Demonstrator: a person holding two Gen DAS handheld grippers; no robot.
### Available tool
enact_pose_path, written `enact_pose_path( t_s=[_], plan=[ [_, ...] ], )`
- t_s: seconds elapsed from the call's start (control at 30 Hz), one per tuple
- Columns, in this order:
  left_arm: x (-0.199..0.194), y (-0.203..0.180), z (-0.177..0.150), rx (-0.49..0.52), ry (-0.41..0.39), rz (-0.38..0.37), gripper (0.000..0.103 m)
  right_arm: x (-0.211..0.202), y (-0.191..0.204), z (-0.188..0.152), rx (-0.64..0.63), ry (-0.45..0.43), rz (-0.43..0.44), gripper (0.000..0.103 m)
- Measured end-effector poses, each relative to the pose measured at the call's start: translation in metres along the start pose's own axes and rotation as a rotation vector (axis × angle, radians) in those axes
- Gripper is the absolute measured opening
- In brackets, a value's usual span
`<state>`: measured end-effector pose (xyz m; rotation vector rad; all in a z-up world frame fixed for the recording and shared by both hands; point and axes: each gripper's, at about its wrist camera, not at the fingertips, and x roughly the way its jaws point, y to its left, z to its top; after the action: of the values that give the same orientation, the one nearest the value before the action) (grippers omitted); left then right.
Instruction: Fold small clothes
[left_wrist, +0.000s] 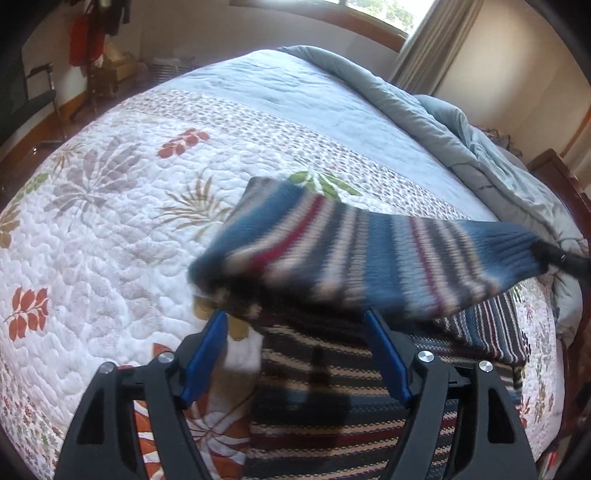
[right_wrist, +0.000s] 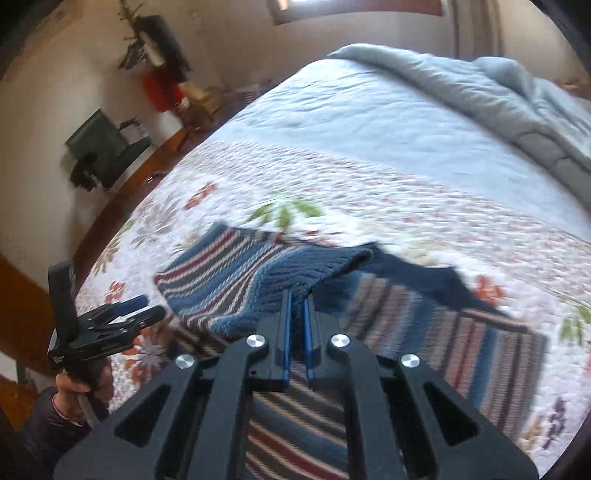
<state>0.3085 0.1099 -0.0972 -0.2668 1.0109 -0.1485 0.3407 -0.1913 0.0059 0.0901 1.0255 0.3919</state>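
Note:
A striped knit sweater in blue, red, cream and dark bands (left_wrist: 332, 387) lies on the floral quilt (left_wrist: 110, 229). One sleeve (left_wrist: 369, 254) is lifted and stretched across above the body, blurred. My right gripper (right_wrist: 297, 295) is shut on the sleeve's blue cuff (right_wrist: 314, 266); its tip shows in the left wrist view (left_wrist: 554, 254). My left gripper (left_wrist: 295, 321) is open and empty, just below the lifted sleeve, over the sweater body. It also shows at the left of the right wrist view (right_wrist: 136, 310).
A grey-blue duvet (left_wrist: 461, 122) is bunched along the far right of the bed. A dark chair (right_wrist: 99, 151) and hanging red clothes (left_wrist: 86, 37) stand beyond the bed's left edge. A wooden bed frame (left_wrist: 554, 173) runs on the right.

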Motion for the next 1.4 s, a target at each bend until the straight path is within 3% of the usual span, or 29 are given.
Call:
enact_pose_path(
  t_s=[0.13,0.3,0.47,0.57,0.63,0.77,0.83,0.93,1.07,1.2,1.4],
  plan=[
    [0.013,-0.02,-0.005,0.038,0.033,-0.013,0.076,-0.018,-0.053,-0.021,0.041,0.002,-0.122,0.005],
    [0.029,-0.046,-0.01,0.092,0.063,-0.009,0.076,-0.007,-0.12,-0.062,0.134,0.078,-0.246,0.005],
    [0.048,-0.067,-0.014,0.166,0.088,0.062,0.076,0.018,-0.16,-0.096,0.229,0.131,-0.265,0.005],
    [0.055,-0.071,-0.015,0.19,0.112,0.082,0.076,0.025,-0.17,-0.109,0.264,0.148,-0.234,0.011],
    [0.054,-0.073,-0.015,0.203,0.118,0.069,0.076,0.025,-0.174,-0.114,0.275,0.146,-0.228,0.024],
    [0.049,-0.072,-0.017,0.194,0.117,0.048,0.076,0.018,-0.183,-0.124,0.362,0.13,-0.128,0.033],
    [0.049,-0.071,-0.018,0.184,0.117,0.047,0.077,0.022,-0.19,-0.13,0.427,0.146,-0.068,0.055],
    [0.05,-0.071,-0.022,0.171,0.126,0.035,0.077,0.032,-0.194,-0.135,0.489,0.176,-0.038,0.056],
    [0.05,-0.072,-0.031,0.151,0.131,0.02,0.077,0.042,-0.195,-0.138,0.54,0.169,0.002,0.053],
    [0.051,-0.071,-0.041,0.128,0.143,-0.005,0.08,0.045,-0.193,-0.131,0.557,0.131,0.07,0.017],
    [0.053,-0.074,-0.047,0.134,0.147,0.012,0.08,0.016,-0.203,-0.122,0.566,0.028,0.09,0.008]
  ],
)
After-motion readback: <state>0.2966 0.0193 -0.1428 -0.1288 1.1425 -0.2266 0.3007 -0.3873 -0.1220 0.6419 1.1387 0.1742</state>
